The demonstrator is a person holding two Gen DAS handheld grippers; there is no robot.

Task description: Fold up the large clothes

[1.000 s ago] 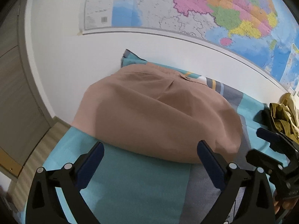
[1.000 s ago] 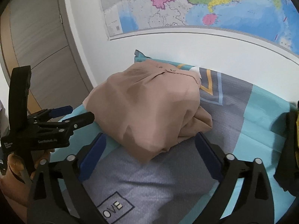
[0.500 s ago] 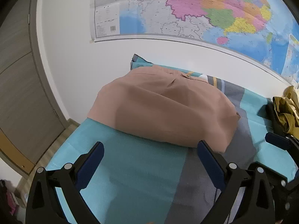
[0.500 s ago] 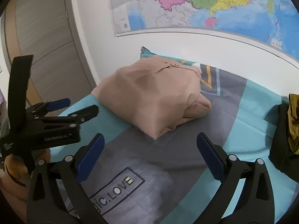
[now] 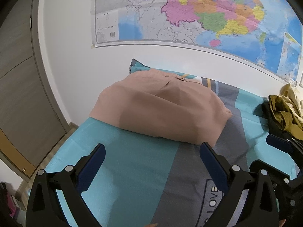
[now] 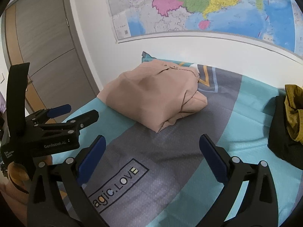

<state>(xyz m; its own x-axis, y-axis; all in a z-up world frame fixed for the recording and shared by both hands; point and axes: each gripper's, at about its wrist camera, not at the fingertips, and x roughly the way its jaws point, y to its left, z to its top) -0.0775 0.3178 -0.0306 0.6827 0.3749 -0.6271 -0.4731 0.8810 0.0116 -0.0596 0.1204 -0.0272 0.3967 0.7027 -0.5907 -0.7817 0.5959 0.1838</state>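
Observation:
A folded tan garment (image 5: 161, 109) (image 6: 155, 94) lies on the teal and grey bedsheet (image 5: 132, 162) (image 6: 170, 151), near the wall. My left gripper (image 5: 151, 157) is open, held back from the garment's near edge with nothing between its fingers. In the right wrist view the left gripper (image 6: 75, 113) shows from the side at the left, above the bed. My right gripper (image 6: 151, 151) is open too, over the grey stripe, well short of the garment. The right gripper's blue tips (image 5: 278, 143) show at the right edge of the left wrist view.
A heap of olive and black clothes (image 5: 284, 109) (image 6: 289, 117) sits at the right of the bed. A large map (image 5: 189, 13) hangs on the white wall behind. A grey wooden door (image 6: 43, 47) stands at the left, beyond the bed's edge.
Both grippers have drawn back and up from the folded garment, which now looks smaller and farther away. More bedsheet shows in front of each gripper. Both stayed open.

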